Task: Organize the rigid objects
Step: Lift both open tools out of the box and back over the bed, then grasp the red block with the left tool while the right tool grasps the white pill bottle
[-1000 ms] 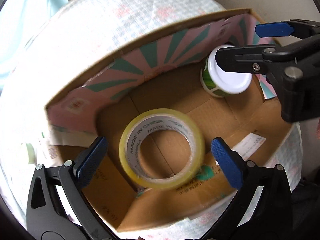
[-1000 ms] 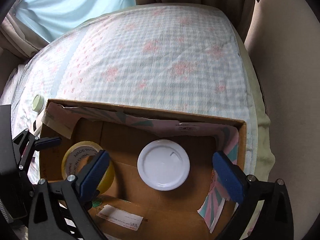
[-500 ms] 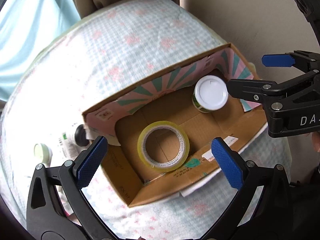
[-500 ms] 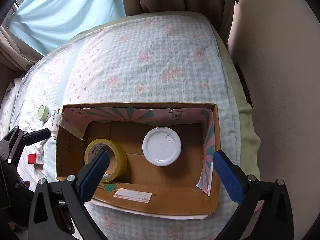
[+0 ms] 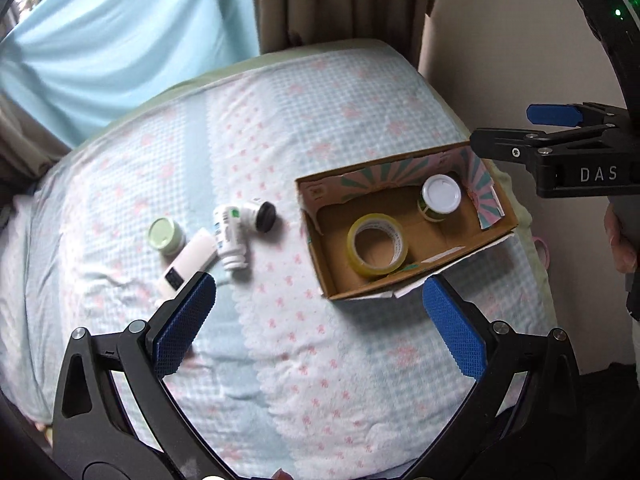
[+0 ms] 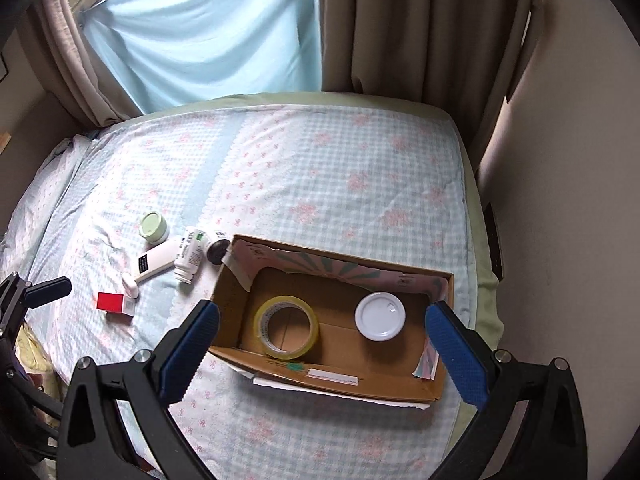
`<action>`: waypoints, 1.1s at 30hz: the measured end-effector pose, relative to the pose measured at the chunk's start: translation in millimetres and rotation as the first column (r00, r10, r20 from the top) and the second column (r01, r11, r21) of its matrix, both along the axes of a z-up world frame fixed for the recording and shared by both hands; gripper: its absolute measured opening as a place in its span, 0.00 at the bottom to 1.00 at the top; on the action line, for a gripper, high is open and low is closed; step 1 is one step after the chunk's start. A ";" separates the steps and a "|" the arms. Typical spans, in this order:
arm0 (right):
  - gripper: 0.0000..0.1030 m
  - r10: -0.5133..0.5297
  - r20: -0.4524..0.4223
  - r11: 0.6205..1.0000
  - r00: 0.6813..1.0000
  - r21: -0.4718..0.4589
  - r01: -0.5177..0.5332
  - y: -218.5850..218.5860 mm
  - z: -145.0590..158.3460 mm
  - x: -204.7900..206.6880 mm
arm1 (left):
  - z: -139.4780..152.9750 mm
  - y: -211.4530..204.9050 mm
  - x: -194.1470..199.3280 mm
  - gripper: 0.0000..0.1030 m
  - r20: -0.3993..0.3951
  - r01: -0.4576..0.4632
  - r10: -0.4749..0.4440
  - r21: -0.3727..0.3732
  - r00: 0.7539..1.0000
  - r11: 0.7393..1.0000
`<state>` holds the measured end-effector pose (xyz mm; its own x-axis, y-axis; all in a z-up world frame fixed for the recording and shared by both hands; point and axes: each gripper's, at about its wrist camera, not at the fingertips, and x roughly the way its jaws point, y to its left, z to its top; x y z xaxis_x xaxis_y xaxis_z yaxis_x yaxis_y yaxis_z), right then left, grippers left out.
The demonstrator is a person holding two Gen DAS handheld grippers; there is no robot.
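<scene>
both claws are spread wide and hold nothing: the left gripper [image 5: 318, 320] and the right gripper [image 6: 320, 344] have pulled up and back from the cardboard box [image 6: 332, 380] within the last second, so that the whole bed [image 6: 340, 184] now shows where only the box interior filled the views before. that retreat reads as two placements finished. the tape roll [image 6: 287, 327] lies flat on the box floor and the white-lidded jar [image 6: 380, 317] stands upright beside it, near the box's patterned end (neither is touched by a finger now).

outward from the box, the rest of the task comes into sight. just beside the box's left end lie a white pill bottle [image 6: 188, 255] on its side, a dark-capped bottle [image 6: 216, 249], a white tube [image 6: 154, 261] and a green-lidded jar [image 6: 153, 227], clustered and partly touching. a red and white packet [image 6: 116, 304] sits a little apart. my judgement: two items are boxed, five remain, and the left claw hangs nearest that cluster.
</scene>
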<state>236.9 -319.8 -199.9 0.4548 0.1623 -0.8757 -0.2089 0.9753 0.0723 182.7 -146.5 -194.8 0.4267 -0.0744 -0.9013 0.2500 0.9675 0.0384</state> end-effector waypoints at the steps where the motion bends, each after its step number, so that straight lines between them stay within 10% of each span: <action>1: 1.00 0.017 0.009 1.000 1.000 0.002 -0.017 8.3 3.9 -2.0 | 2.7 12.1 -6.8 1.00 0.005 -0.029 0.029 0.003 1.000 1.000; 16: 1.00 0.189 0.001 0.979 0.982 0.077 -0.188 119.4 26.2 -32.7 | -21.2 202.0 -93.7 1.00 -0.049 -0.332 0.331 -0.003 0.942 0.943; 27: 1.00 0.154 -0.136 0.981 0.979 0.135 -0.136 186.9 -26.4 5.9 | -65.0 244.4 -60.6 1.00 -0.073 -0.082 0.093 0.144 0.993 0.986; 33: 1.00 0.073 -0.238 0.987 0.968 0.158 -0.035 218.5 -89.3 45.8 | -127.8 259.4 -21.6 1.00 -0.161 0.130 -0.098 0.202 0.982 0.971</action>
